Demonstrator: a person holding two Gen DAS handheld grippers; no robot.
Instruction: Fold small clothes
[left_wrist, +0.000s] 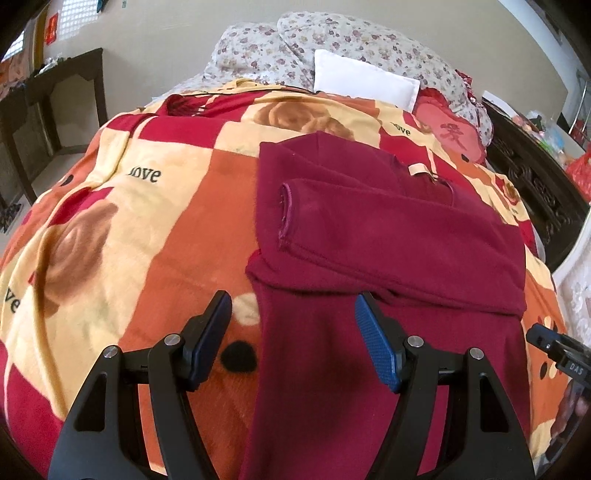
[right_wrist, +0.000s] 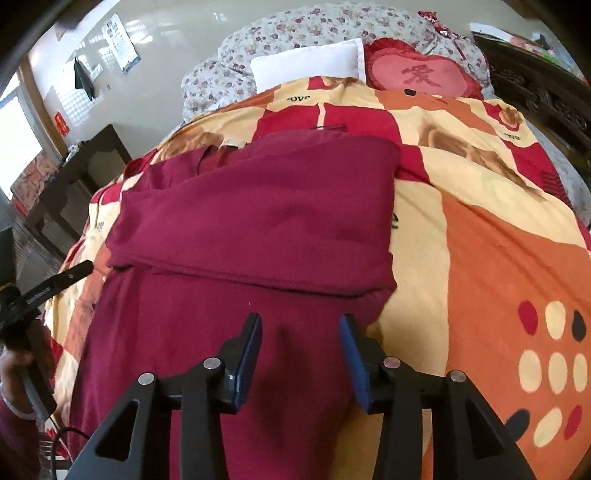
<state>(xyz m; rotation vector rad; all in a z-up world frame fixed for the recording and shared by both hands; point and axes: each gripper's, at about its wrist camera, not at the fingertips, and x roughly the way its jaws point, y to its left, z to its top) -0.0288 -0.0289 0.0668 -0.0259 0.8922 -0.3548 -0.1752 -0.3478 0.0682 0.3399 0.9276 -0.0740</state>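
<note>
Lying flat on the bed's patterned blanket (left_wrist: 110, 206), the maroon garment (left_wrist: 369, 236) has its upper part folded over, with a sleeve cuff (left_wrist: 286, 214) laid across the body and a pale neck label (left_wrist: 417, 170) showing near the collar. In the left wrist view, the left gripper (left_wrist: 293, 339) hovers over the garment's lower left edge with its fingers (left_wrist: 376, 343) spread wide and holding nothing; one finger is over the blanket, the other over the maroon cloth. In the right wrist view, the right gripper (right_wrist: 301, 360) sits above the garment's lower right part, just below the folded edge (right_wrist: 258, 277). Its fingers (right_wrist: 249, 363) are parted with only flat cloth beneath them; they seem clear of the fabric, though the angle makes contact hard to judge. Behind the garment lie a white pillow (right_wrist: 310, 61), a red heart-shaped cushion (right_wrist: 421, 72) and a floral quilt (left_wrist: 354, 40) against the wall.
</note>
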